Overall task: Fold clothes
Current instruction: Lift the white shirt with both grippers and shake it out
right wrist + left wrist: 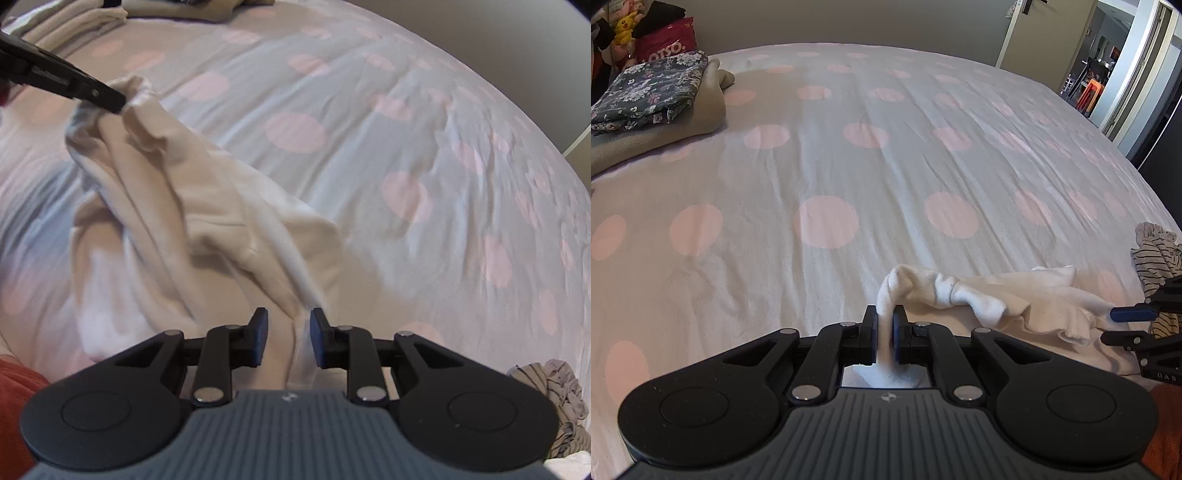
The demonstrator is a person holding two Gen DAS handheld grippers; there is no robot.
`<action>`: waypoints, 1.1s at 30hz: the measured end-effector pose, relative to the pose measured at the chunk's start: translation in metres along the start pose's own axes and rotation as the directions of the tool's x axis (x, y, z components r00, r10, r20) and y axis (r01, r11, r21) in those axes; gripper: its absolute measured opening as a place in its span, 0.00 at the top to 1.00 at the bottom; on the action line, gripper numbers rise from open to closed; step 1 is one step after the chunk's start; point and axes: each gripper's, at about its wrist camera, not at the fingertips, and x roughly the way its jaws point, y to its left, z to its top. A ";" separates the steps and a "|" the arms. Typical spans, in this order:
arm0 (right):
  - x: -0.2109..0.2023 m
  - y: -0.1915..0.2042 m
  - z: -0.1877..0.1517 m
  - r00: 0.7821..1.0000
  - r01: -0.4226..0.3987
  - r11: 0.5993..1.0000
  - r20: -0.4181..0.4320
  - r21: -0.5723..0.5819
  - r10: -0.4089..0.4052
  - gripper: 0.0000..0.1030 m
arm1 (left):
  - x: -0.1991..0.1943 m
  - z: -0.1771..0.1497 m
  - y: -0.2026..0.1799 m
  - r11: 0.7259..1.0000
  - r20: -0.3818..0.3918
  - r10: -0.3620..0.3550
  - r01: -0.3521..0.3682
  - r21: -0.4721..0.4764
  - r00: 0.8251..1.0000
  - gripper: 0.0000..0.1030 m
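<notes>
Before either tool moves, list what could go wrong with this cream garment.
1. The left tool is shut on only a thin bunched edge of the cream garment; a pull could slip it free.
2. The right tool is open, with a fold between its fingers; closing now may pinch several layers.
3. The striped garment lies close by on the polka-dot bedsheet and could get dragged along.

On the bed [849, 166], the garment [1015, 295] lies at the near edge between the two tongs, a striped heap [1156, 258] to its right (folded stack [653, 92] far left).
</notes>
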 end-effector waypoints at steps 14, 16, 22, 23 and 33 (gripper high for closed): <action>-0.002 -0.038 -0.017 1.000 0.011 0.996 0.000 0.088 -0.011 0.90 | 0.009 0.000 0.012 1.000 -0.016 -0.018 0.018 -0.013 1.000 0.95; -0.012 -0.044 -0.016 0.999 0.014 0.992 0.034 0.124 -0.019 0.90 | 0.004 0.000 0.011 1.000 -0.001 -0.019 0.019 -0.005 1.000 0.95; -0.074 -0.067 0.008 0.963 0.152 0.965 0.190 0.212 -0.193 0.91 | -0.032 0.008 0.007 1.000 0.100 -0.024 0.024 0.003 0.995 0.96; -0.086 -0.070 0.014 0.951 0.173 0.959 0.217 0.223 -0.222 0.91 | -0.041 0.011 0.005 1.000 0.129 -0.026 0.025 0.008 0.991 0.96; -0.232 -0.070 0.077 0.752 0.305 0.908 0.512 0.287 -0.415 0.91 | -0.183 0.083 -0.008 0.994 0.481 0.029 -0.078 0.082 0.876 0.96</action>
